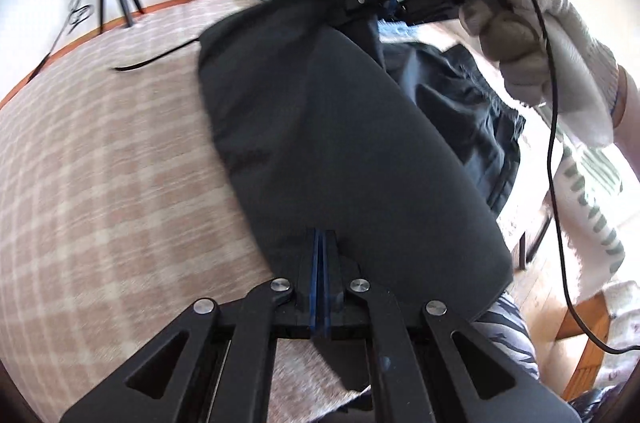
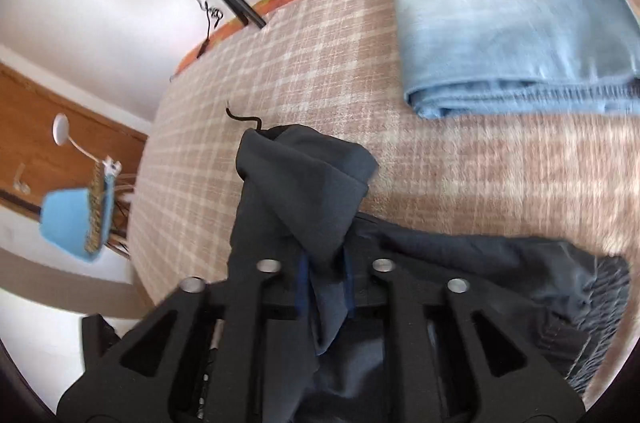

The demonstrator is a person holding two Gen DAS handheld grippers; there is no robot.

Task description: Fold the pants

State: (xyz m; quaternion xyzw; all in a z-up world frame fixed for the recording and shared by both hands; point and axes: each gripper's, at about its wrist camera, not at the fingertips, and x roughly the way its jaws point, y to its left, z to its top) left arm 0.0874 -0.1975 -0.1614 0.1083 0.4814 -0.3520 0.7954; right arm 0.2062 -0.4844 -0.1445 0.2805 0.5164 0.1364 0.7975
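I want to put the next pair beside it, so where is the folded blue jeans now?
The folded blue jeans lie on the checked cover at the upper right of the right wrist view, beyond the dark pants, near the far edge.

Dark navy pants (image 1: pixel 352 127) ahead of the black gripper; beige plaid cover (image 1: pixel 100 151) beneath; light-blue denim (image 2: pixel 508 11) beyond.

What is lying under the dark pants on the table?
Under the dark pants lies the checked beige cloth covering the table. Beside them, at the right, sits a crumpled dark garment; how far it reaches beneath cannot be seen. Folded jeans lie apart.
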